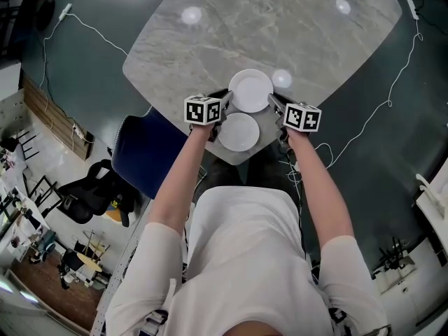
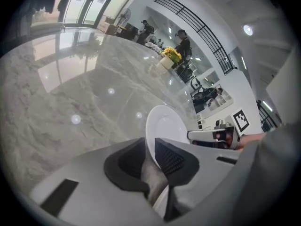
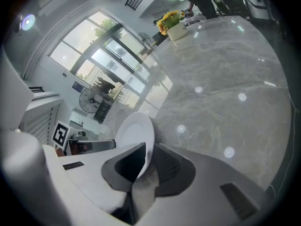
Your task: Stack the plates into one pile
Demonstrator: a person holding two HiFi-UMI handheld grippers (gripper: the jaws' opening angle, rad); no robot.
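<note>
Near the table [image 1: 280,33] edge, my left gripper [image 2: 151,150] and right gripper [image 3: 147,157] clamp the far plate [image 1: 250,88] by its rim; I'd lift it level, then centre it over the near plate [image 1: 239,133].

Far plate [image 1: 250,89], near plate [image 1: 239,131] on table [image 1: 280,33] — left gripper [image 1: 225,108], right gripper [image 1: 274,103] flanking

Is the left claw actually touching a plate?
Touching. The left gripper view shows the left gripper with the plate between its jaws, rim against the ribbed pad.
</note>
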